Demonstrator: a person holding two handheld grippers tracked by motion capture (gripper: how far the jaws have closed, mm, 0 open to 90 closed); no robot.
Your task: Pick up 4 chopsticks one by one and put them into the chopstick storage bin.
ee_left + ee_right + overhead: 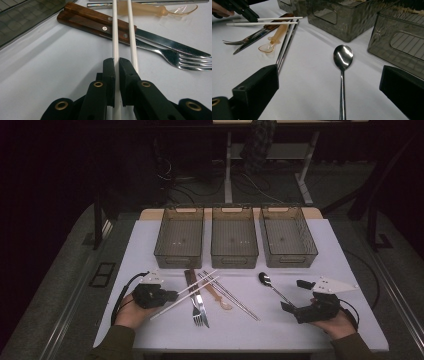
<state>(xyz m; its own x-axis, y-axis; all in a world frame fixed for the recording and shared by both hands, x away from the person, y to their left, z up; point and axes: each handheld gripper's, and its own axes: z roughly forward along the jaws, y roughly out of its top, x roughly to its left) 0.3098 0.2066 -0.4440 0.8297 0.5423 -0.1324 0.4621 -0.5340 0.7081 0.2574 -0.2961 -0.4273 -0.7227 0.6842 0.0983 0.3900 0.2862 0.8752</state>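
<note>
**Cutlery sorting setup, one chopstick pinched**

Big white table (pixel 150 240) with three smoky see-through bins (pixel 234 237) lined up along the far edge, left, middle and right. Near side of them is a loose spread of cutlery. The left gripper (pixel 116 72) has its jaws squeezed tight on one white chopstick (pixel 115 37), and the second white chopstick (pixel 132 37) runs just beside it, outside the jaws. Both sticks lie across the wooden-handled knife (pixel 100 18) and fork (pixel 160 51). A pair of metal chopsticks (pixel 285 42) sits to the right of those, with an amber plastic spoon (pixel 273 40) beside them. The right gripper (pixel 329 92) is spread wide open, holding nothing, jaws either side of the metal spoon (pixel 342 58) handle, which lies flat on the table
</note>
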